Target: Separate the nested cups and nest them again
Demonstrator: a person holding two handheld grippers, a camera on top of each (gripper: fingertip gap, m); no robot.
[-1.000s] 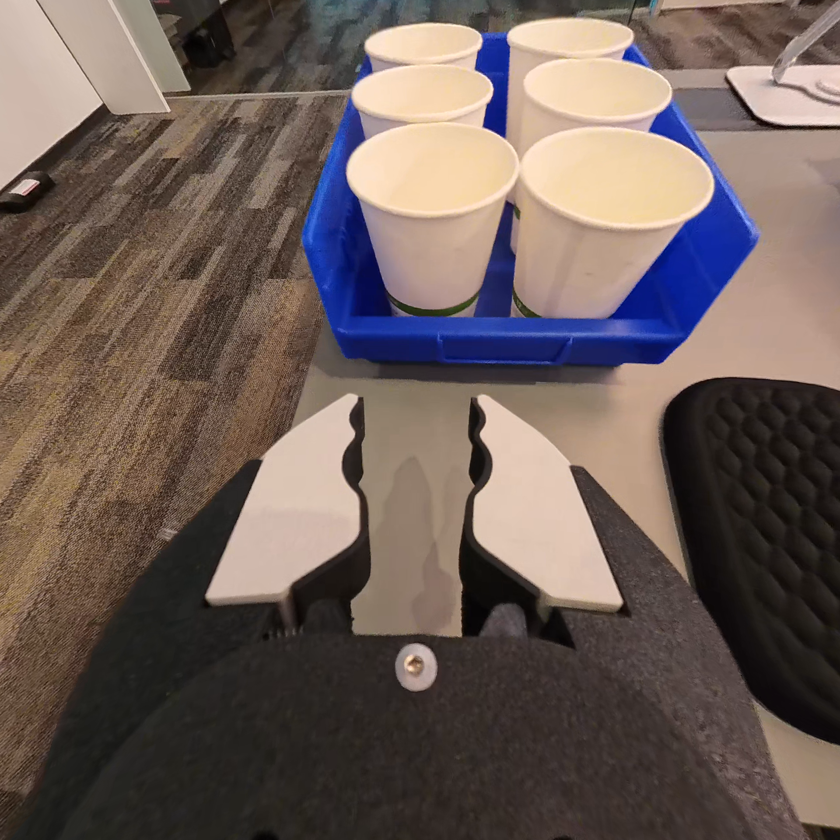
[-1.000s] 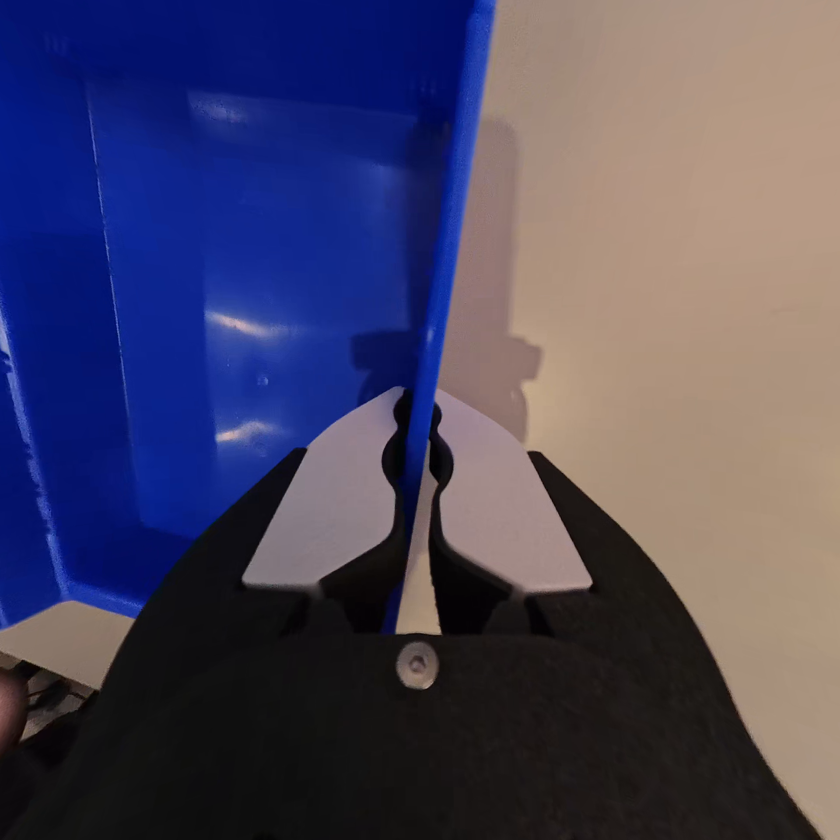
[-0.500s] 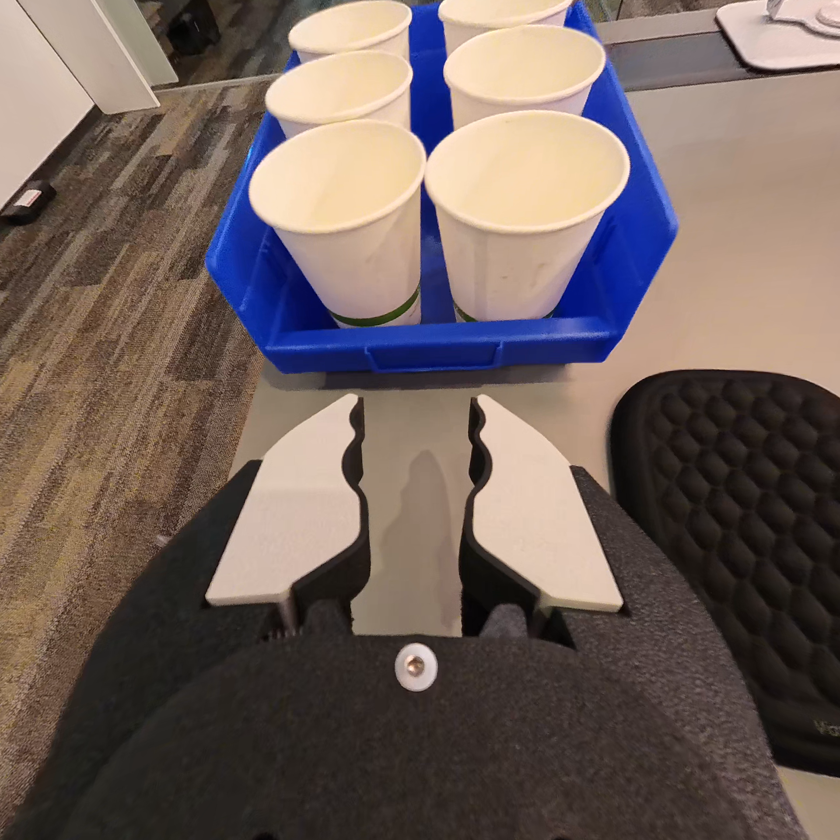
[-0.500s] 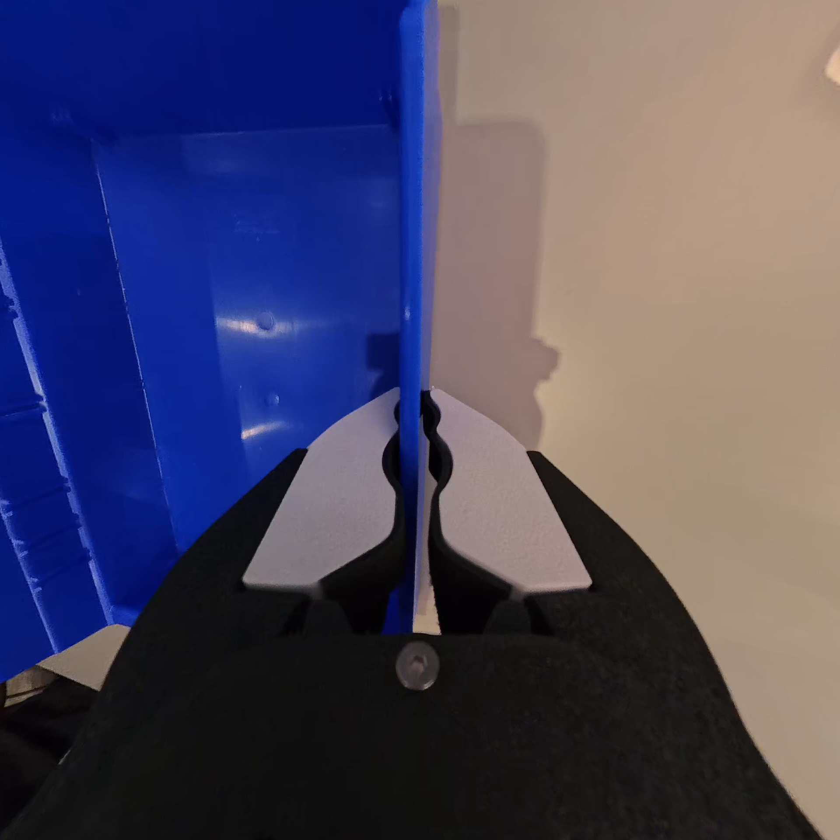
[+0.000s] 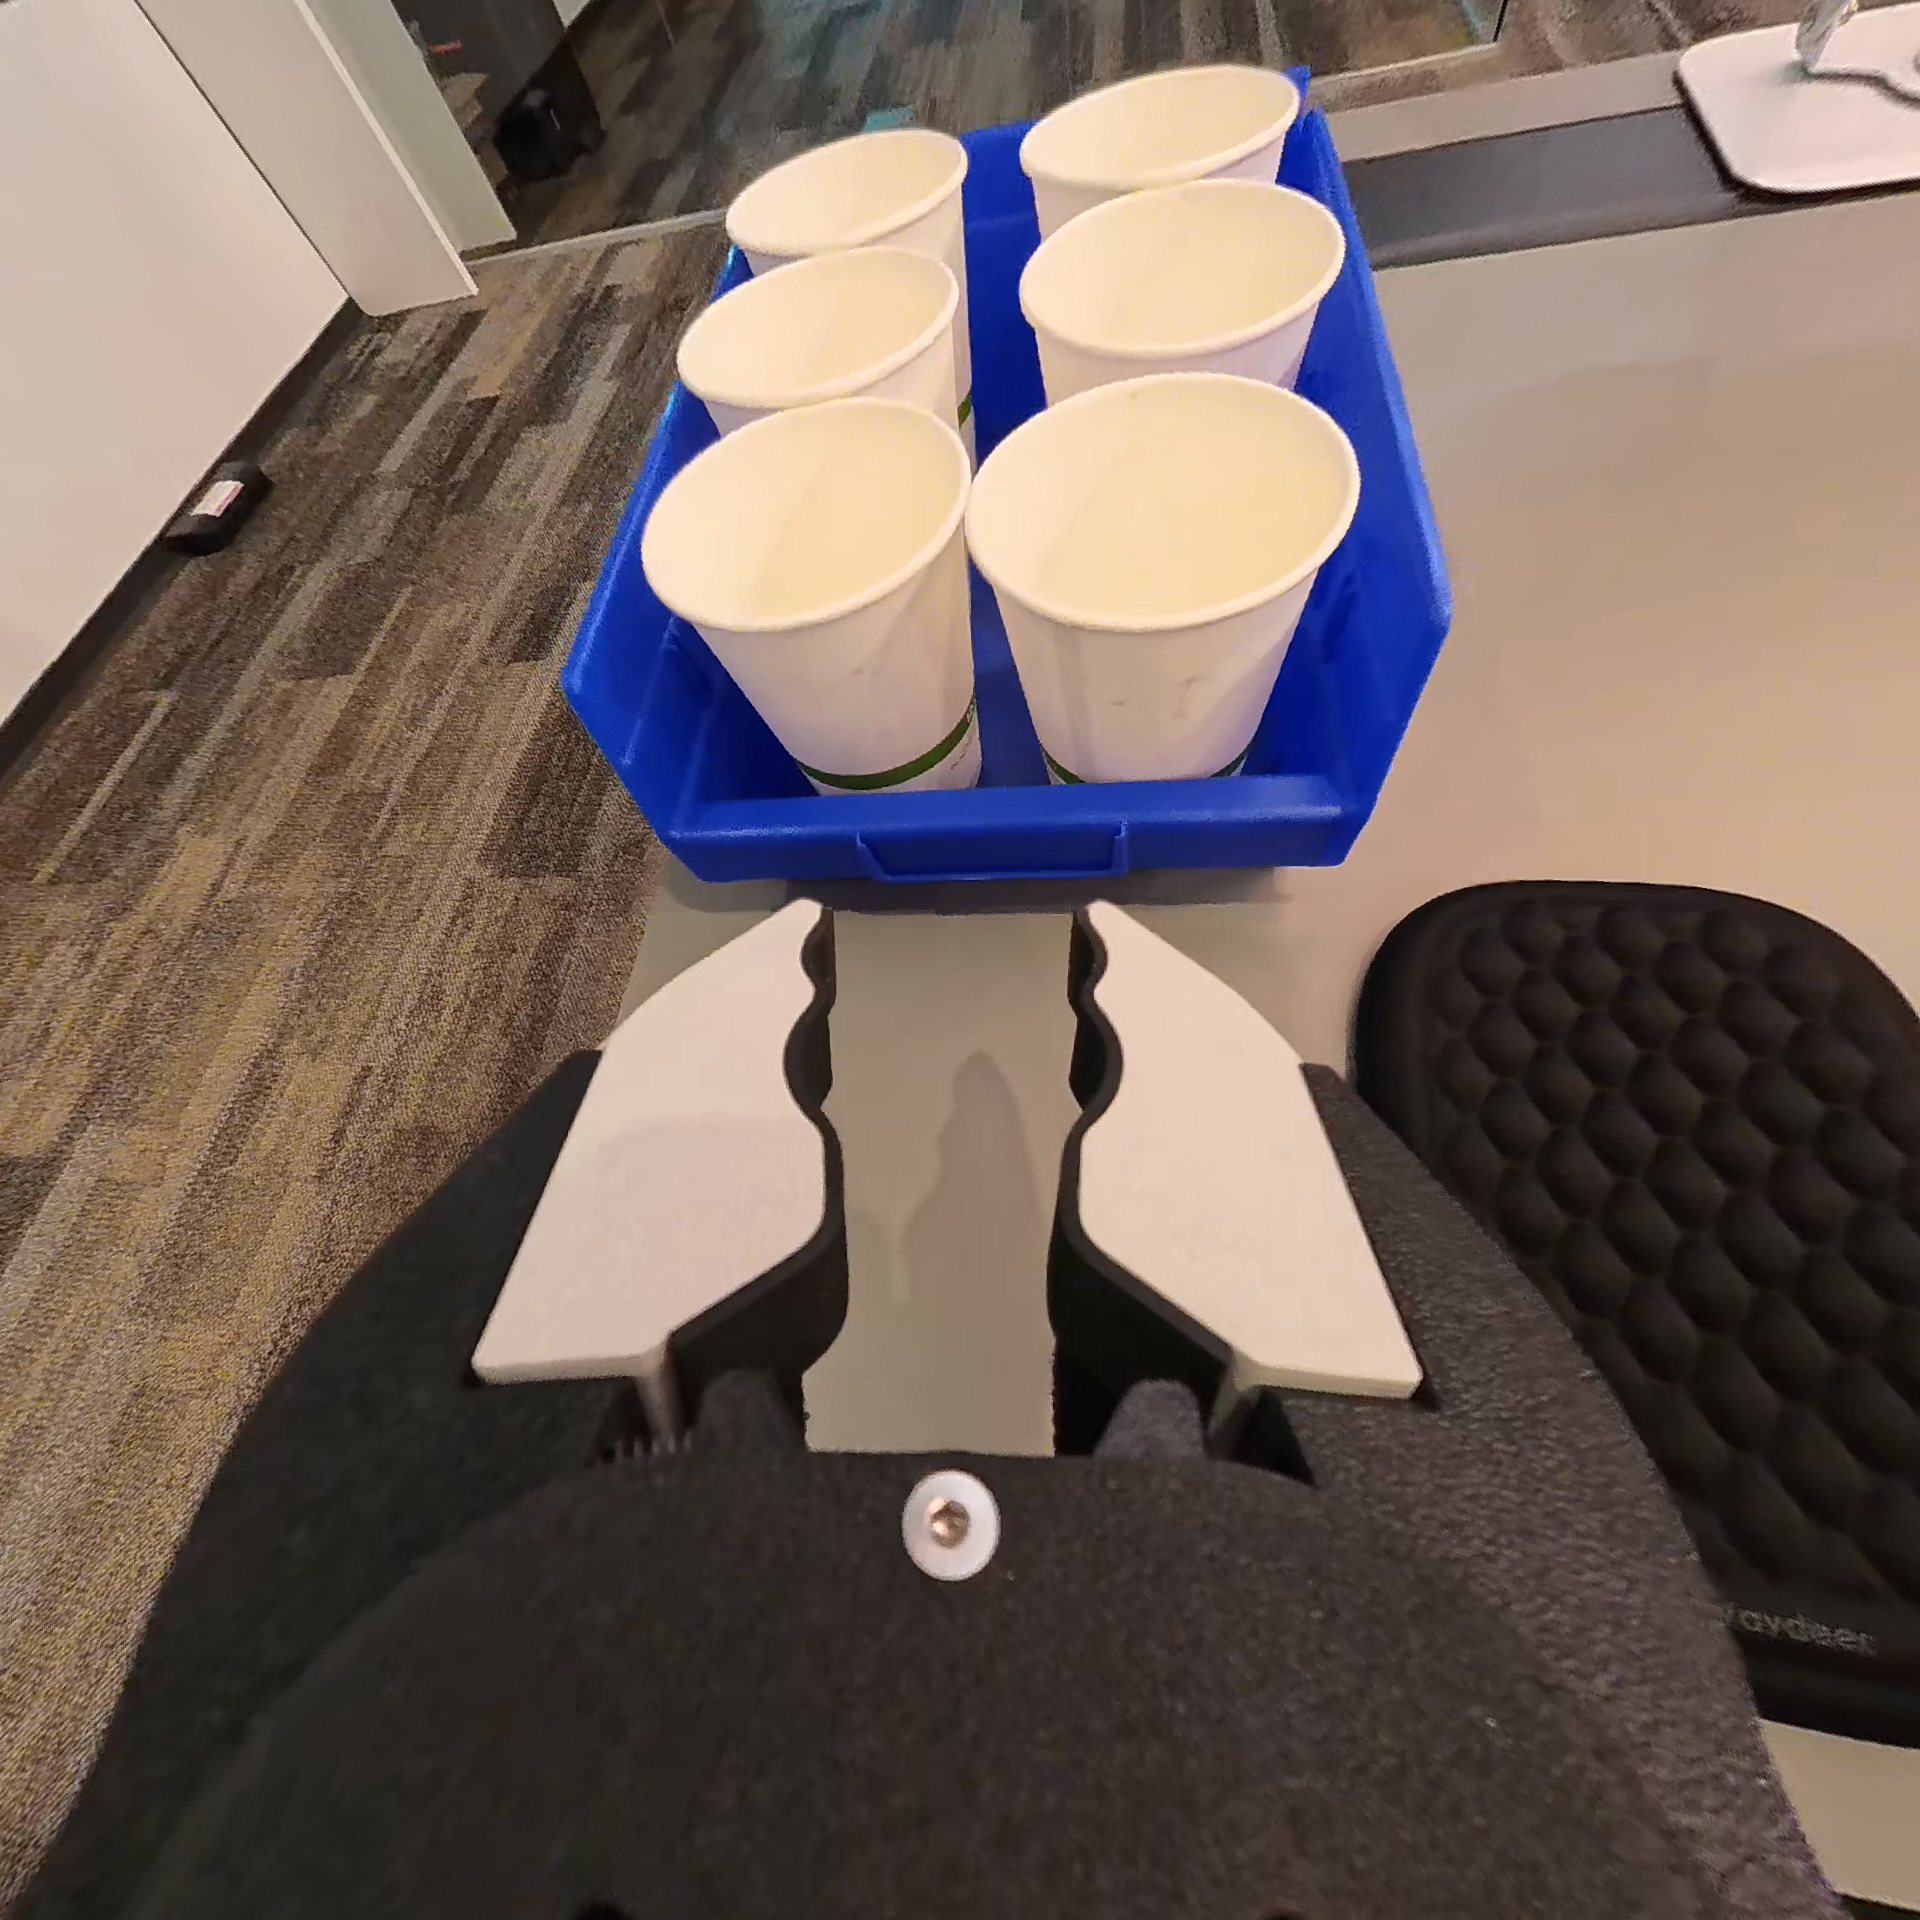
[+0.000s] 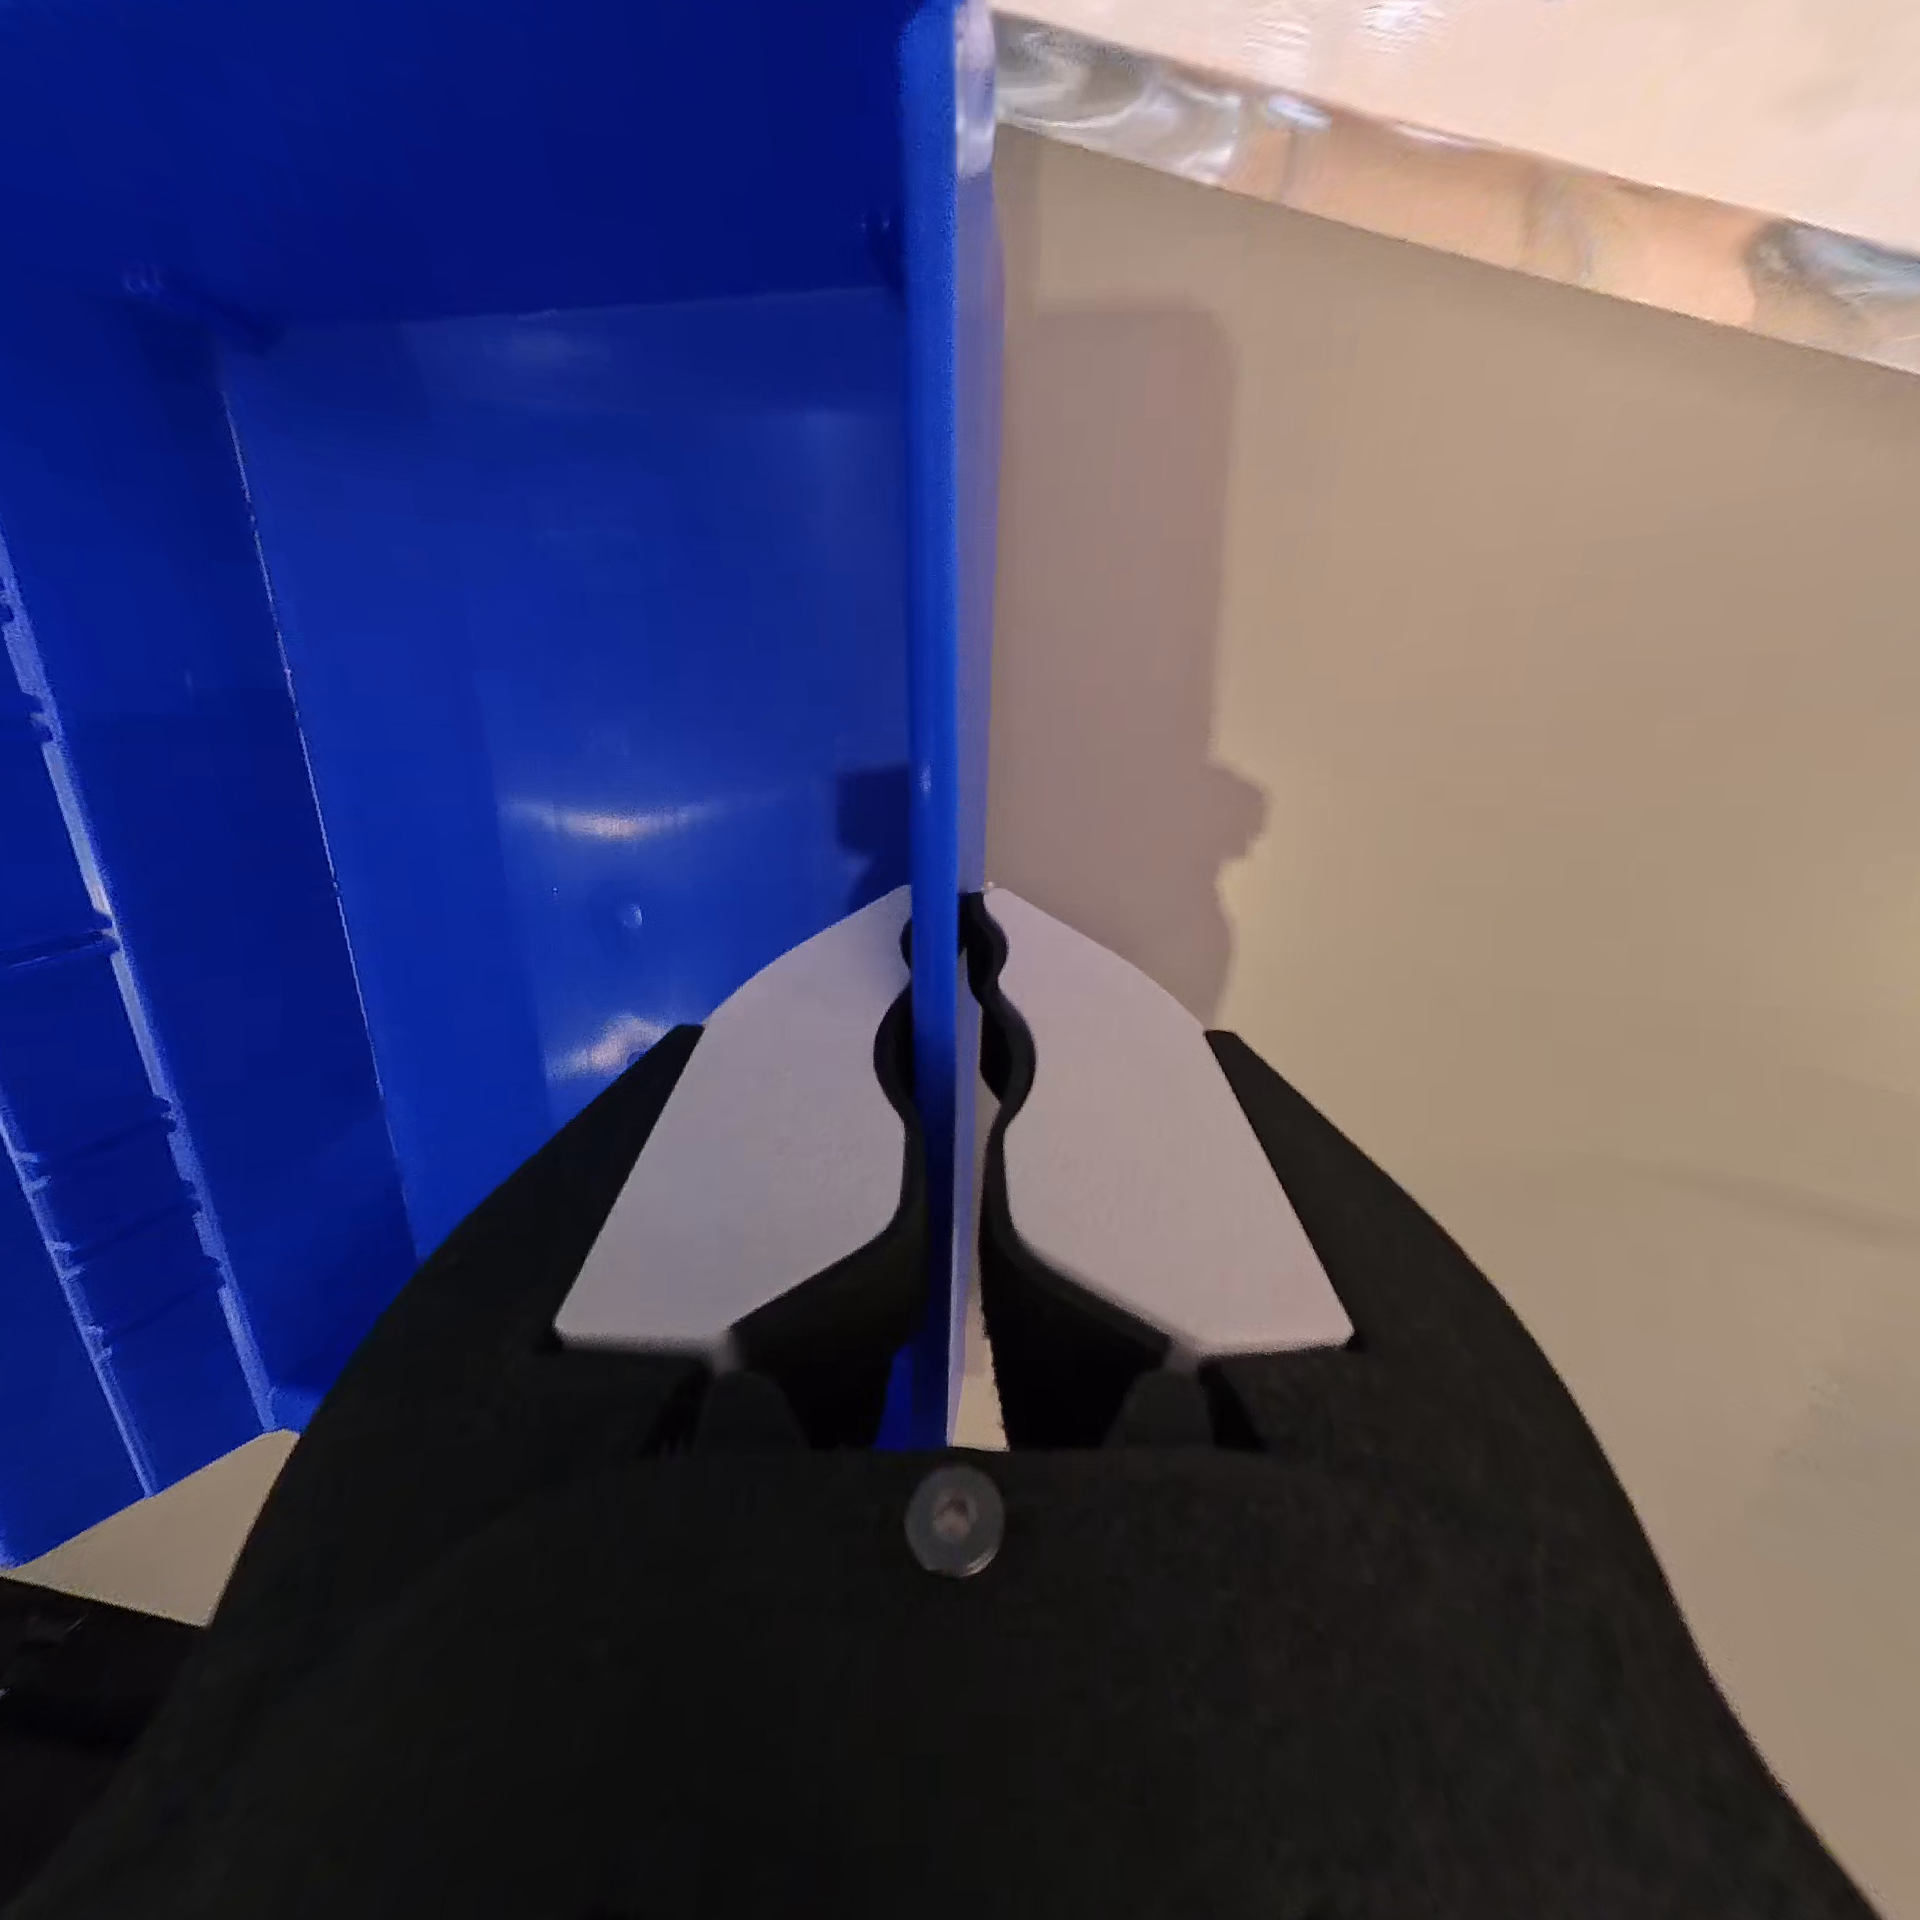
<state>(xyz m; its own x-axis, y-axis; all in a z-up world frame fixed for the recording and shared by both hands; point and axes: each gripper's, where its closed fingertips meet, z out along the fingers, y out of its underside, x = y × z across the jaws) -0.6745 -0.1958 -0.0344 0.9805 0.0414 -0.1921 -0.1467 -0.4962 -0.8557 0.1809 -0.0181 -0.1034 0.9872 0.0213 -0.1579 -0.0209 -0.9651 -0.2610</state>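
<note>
While the two views show separate blue bins, each set of tongs stands as follows.
Left tongs [image 5: 951,925]: lower centre of frame, jaws apart, holding nothing, over the grey table [image 5: 1662,499].
Black pad [image 5: 1683,1195]: right of frame, beside the tongs.
Blue bin [image 5: 997,831]: just beyond the fingertips, mid-frame.
Cups [image 5: 831,592]: six white, upright in two rows inside that bin.
Right tongs [image 6: 943,914]: clamped on a blue bin wall [image 6: 930,520], centre of frame.
</note>
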